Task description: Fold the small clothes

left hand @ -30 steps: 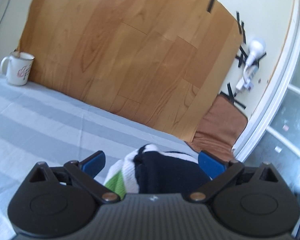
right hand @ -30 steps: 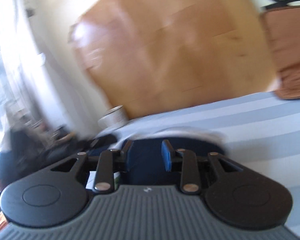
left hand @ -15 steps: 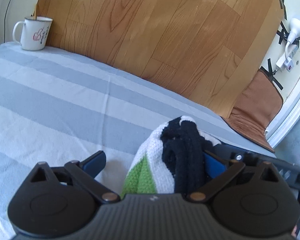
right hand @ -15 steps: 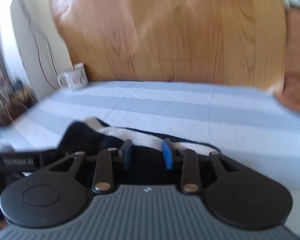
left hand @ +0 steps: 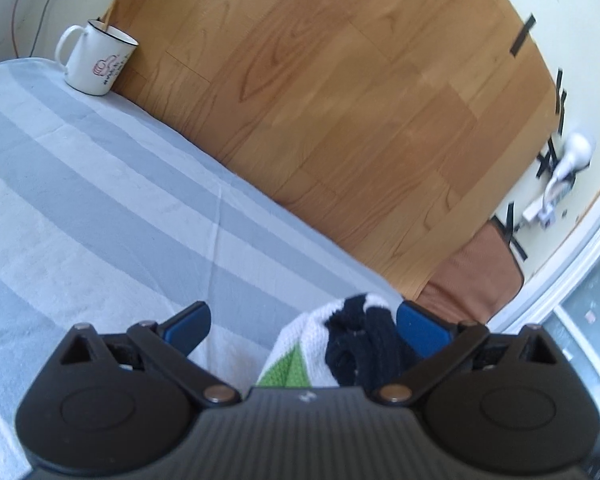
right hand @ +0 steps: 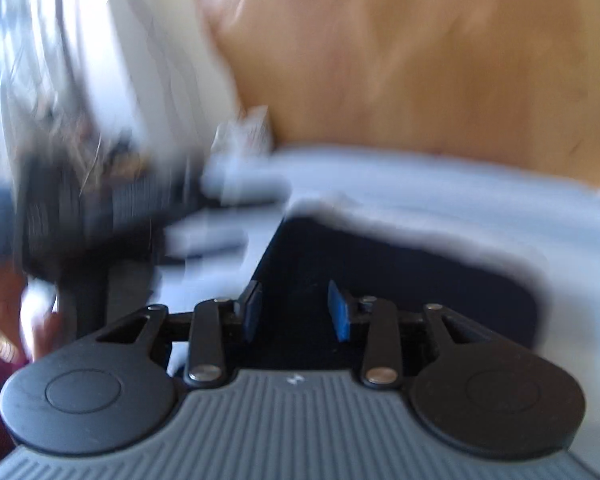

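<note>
A small knitted garment, navy with white and green parts (left hand: 340, 344), lies bunched between the fingers of my left gripper (left hand: 304, 322), which is open; the cloth rests against the right pad (left hand: 420, 326). In the blurred right wrist view the same garment's navy body with a white edge (right hand: 400, 264) spreads over the striped blue-grey cloth (left hand: 100, 208). My right gripper (right hand: 294, 310) has its pads close together on the navy fabric.
A white enamel mug (left hand: 98, 58) stands at the far left by a wood-grain board (left hand: 340, 92) leaning on the wall. A brown cushion (left hand: 480, 272) lies at the right. The other gripper shows as a dark blur (right hand: 100, 216).
The left gripper has tilted and drawn back a little; the garment stays bunched at its right pad. The right gripper has swung fast leftward, with the navy fabric still between its pads.
</note>
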{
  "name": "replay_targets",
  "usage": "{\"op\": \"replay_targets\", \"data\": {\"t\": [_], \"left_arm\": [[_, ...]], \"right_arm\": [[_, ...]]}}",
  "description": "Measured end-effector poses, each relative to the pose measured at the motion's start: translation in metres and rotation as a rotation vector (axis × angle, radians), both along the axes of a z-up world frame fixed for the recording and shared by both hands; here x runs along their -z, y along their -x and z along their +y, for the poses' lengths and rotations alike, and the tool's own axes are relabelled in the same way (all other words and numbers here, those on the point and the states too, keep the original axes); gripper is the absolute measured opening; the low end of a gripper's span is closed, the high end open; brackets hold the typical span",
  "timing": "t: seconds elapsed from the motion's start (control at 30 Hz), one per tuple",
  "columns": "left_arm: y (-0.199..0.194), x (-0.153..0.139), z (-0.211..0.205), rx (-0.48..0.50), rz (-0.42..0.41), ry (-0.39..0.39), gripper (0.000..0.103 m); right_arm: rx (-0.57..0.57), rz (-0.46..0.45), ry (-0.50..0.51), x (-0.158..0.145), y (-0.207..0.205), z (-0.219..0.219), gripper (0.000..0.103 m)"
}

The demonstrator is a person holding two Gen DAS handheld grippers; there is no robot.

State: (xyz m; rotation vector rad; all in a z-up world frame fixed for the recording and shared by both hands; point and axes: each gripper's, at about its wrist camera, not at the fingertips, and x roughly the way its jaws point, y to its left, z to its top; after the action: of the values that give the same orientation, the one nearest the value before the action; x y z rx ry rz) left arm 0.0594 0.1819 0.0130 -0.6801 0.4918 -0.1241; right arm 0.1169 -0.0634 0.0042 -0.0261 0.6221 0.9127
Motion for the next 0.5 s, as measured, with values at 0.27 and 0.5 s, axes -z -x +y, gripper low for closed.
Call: {"op": "replay_targets", "data": {"t": [0.27,0.5], "left_arm": [[-0.002,-0.002,-0.008,0.038,0.001,-0.034,0.102],[-0.002,-0.003,-0.016,0.105,-0.009,-0.042,0.103]], "right_arm": [[0.005,-0.092,0.039,-0.005,0.021,-0.003,0.041],[0.126,-0.003,-0.269,-0.020,0.036,-0.092,0.071]]}}
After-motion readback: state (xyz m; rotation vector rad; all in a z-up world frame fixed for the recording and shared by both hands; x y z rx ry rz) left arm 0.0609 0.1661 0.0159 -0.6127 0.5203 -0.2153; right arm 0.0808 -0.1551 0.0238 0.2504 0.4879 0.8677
